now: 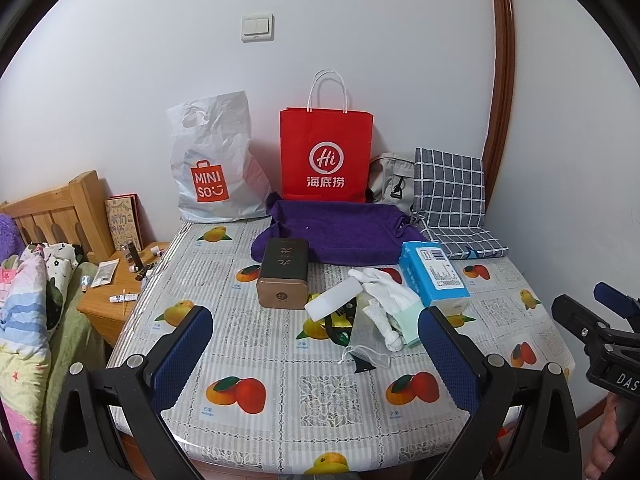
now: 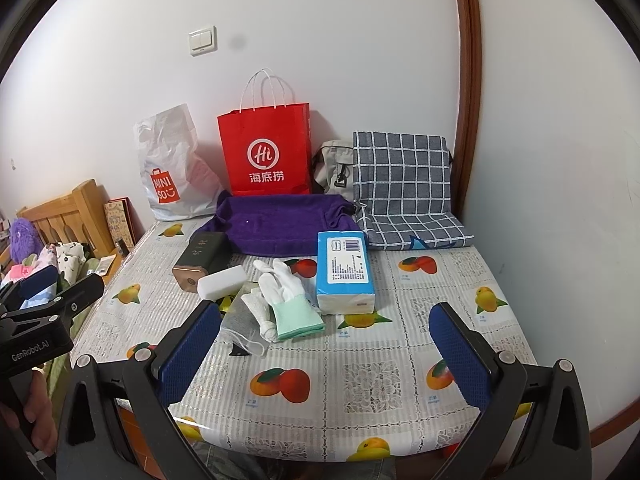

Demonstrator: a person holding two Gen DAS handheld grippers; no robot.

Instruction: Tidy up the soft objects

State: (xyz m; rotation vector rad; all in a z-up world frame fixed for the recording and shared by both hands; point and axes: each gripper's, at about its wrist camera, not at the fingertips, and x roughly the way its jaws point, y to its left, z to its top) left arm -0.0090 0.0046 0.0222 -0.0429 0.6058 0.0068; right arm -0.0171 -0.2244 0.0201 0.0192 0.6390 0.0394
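A heap of soft things lies mid-table: a white glove with a green cuff, a white foam sponge block, a grey face mask and a blue tissue pack. A purple cloth tray lies behind them. My left gripper is open and empty, hovering near the table's front edge before the heap. My right gripper is open and empty, just right of the heap.
A dark tin box stands left of the heap. A Miniso plastic bag, a red paper bag, a grey bag and a checked cloth bag line the wall. A bedside cabinet and bed are left.
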